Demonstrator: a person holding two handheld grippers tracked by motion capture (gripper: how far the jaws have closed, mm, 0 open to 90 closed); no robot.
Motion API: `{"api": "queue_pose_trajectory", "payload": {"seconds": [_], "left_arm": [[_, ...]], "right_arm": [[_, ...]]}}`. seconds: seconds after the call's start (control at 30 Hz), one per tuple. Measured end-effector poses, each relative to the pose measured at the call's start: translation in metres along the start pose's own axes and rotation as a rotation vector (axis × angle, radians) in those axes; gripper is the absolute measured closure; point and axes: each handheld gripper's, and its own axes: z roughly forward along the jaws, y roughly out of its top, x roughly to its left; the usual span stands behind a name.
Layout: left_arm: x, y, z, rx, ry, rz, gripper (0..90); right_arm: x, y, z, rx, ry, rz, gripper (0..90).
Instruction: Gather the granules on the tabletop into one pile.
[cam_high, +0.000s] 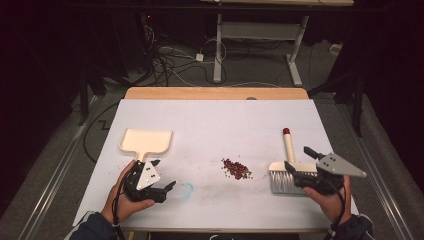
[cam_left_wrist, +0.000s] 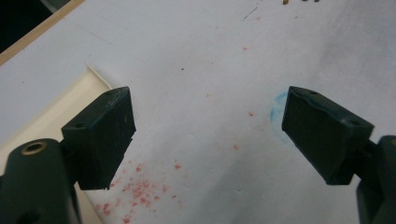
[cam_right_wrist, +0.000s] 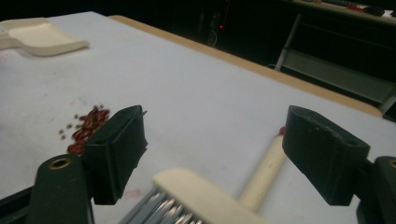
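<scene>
Small hand brush (cam_high: 286, 175), lying flat on the white desk (cam_high: 215, 125) at its right side, bristles toward the person, cream handle with red tip pointing away. Right gripper (cam_high: 300, 176) just over the brush head; in the right gripper view the cream back of the brush (cam_right_wrist: 196, 193) sits low between the jaws, handle running on between them. Jaws wide apart, at full spread, pads not touching the brush, so nothing held. Likely placed this way to straddle the head and close on it for a grasp.

Left of the brush, near the middle of the desk, a little heap of dark red beans (cam_high: 236, 169), well apart from the bristles; also seen beyond the left jaw in the right gripper view (cam_right_wrist: 86, 128). Probably the thing to be swept.

Farther left, a cream dustpan (cam_high: 146, 141), open mouth away from the person, short handle toward the left gripper (cam_high: 162, 180). Left gripper resting low on the desk just beside that handle, jaws open wide and empty, only bare desk with faint red and blue stains between them. Edge of the dustpan (cam_left_wrist: 60, 105) behind one jaw. Seemingly waiting near, ready to take the pan.
</scene>
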Motion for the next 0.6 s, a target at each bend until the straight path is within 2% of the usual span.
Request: {"api": "queue_pose_trajectory", "payload": {"seconds": [0.13,0.23,0.3,0.4,0.6], "left_arm": [[-0.001,0.000,-0.001,0.003,0.005,0.006,16.4],[-0.003,0.000,-0.002,-0.003,0.004,0.012,16.4],[-0.003,-0.001,-0.002,-0.001,0.003,0.014,16.4],[-0.002,-0.001,-0.003,-0.009,0.001,0.005,16.4],[-0.002,0.000,-0.003,-0.014,-0.001,0.016,16.4]], "right_arm": [[0.018,-0.016,-0.005,0.041,0.003,-0.079,20.1],[0.024,-0.017,-0.007,0.048,0.005,-0.118,20.4],[0.025,-0.014,-0.007,0.031,0.013,-0.115,20.4],[0.027,-0.014,-0.007,0.036,0.017,-0.116,20.5],[0.030,-0.013,-0.008,0.036,0.015,-0.133,20.4]]}}
